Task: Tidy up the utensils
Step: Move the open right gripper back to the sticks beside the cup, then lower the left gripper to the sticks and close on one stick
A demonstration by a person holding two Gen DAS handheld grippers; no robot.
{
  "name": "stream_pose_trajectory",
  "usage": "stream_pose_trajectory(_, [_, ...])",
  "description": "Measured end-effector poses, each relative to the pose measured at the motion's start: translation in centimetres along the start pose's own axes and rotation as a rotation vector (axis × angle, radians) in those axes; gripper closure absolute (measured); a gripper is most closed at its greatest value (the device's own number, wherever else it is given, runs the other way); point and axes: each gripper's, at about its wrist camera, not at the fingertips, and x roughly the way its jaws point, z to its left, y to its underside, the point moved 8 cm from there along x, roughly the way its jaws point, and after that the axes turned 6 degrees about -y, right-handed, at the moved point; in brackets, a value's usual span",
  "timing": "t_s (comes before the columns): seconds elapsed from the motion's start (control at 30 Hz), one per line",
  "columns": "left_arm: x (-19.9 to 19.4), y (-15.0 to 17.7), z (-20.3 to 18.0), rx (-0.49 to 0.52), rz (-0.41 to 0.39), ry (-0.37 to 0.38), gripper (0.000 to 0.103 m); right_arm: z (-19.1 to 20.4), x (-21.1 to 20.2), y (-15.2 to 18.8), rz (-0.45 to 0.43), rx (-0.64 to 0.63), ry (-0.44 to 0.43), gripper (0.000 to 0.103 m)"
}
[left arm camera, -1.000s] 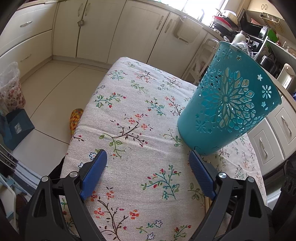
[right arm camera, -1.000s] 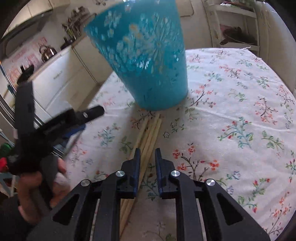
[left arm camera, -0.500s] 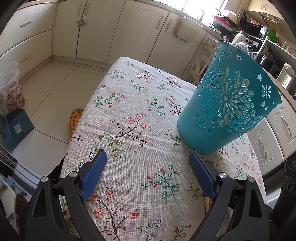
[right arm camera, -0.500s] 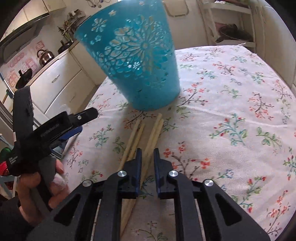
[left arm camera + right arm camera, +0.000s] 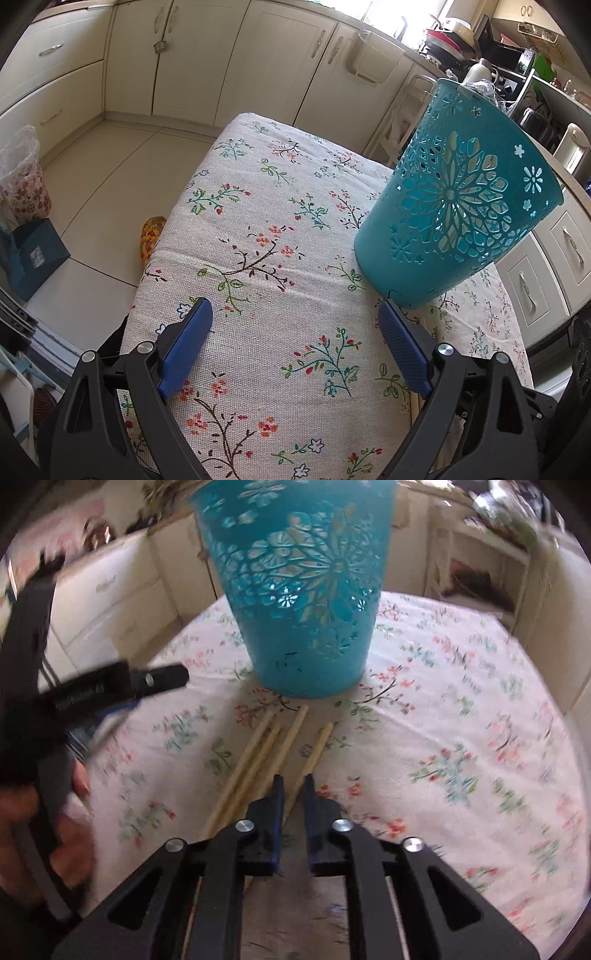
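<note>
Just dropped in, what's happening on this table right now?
A person is sorting pale wooden chopsticks lying on the floral tablecloth in front of an upright teal perforated plastic basket. The right tongs have closed on the rightmost chopstick, which appears to sit between the jaws; none is in the basket yet as far as can be seen. The left tongs hover wide open beside the basket, holding nothing.
</note>
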Motion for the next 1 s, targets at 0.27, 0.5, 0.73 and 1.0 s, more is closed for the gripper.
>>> stream_pose_trajectory(0.27, [-0.7, 2.2, -3.7, 0.164, 0.067, -0.037, 0.015, -1.6, -0.6, 0.6, -0.009, 0.114, -0.089, 0.094])
stream_pose_trajectory(0.5, [-0.4, 3.8, -7.0, 0.295, 0.087, -0.101, 0.020, -1.8, -1.0, 1.1, -0.003, 0.150, -0.121, 0.094])
stream_pose_trajectory(0.73, [0.2, 4.7, -8.0, 0.374, 0.106, -0.156, 0.030, -1.7, -1.0, 1.2, -0.006, 0.154, -0.130, 0.094])
stream_pose_trajectory(1.0, [0.1, 4.1, -8.8, 0.398, 0.110, -0.116, 0.085, -1.7, -1.0, 1.1, -0.024, 0.134, -0.117, 0.094])
